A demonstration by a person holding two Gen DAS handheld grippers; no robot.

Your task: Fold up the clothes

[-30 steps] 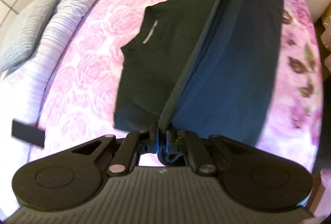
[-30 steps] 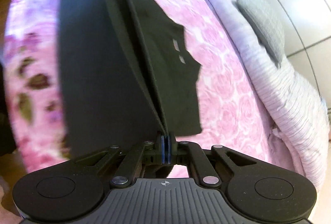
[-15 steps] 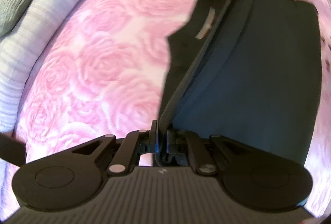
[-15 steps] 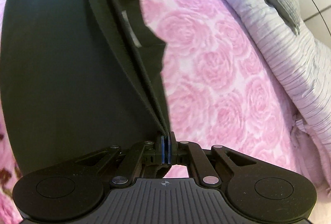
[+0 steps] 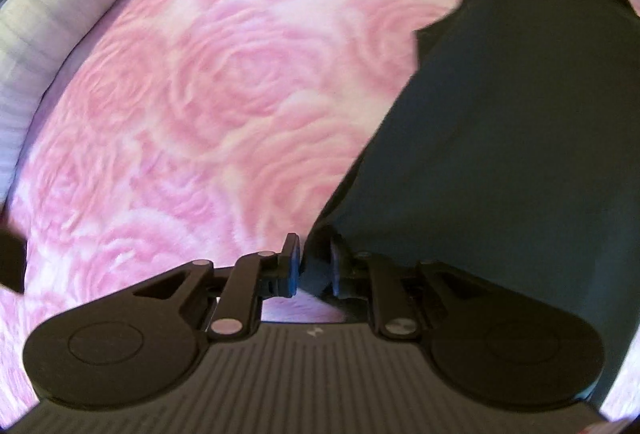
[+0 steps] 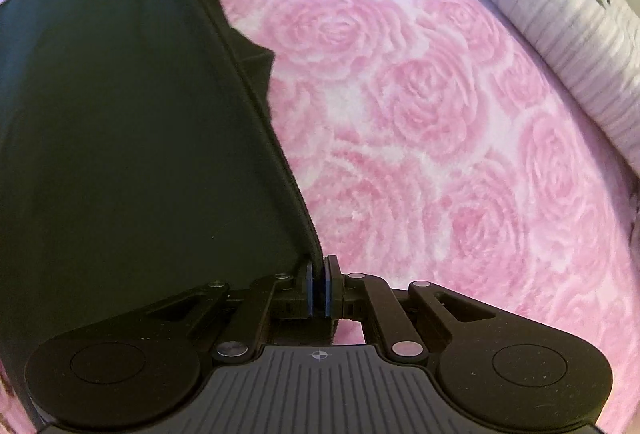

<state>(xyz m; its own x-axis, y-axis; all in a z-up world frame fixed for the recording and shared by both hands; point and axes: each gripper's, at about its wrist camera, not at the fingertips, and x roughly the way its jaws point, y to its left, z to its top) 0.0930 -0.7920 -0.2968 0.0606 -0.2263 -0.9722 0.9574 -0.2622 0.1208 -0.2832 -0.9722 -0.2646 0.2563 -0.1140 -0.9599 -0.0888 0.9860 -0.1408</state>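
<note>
Carried forward and lowered since the earlier frames, the dark T-shirt (image 6: 120, 137) now lies doubled over itself on the rose-print bedspread (image 6: 420, 121), its lifted hem edge brought near the collar end. Being soft, light and limp, it drapes wherever released and is best taken by hem corners. The right gripper (image 6: 319, 288) pinches the hem edge tight. The left gripper (image 5: 314, 266) has just been opening; cloth sits loosely between its parted pads. A striped quilt (image 6: 568, 33) borders the bedspread.
</note>
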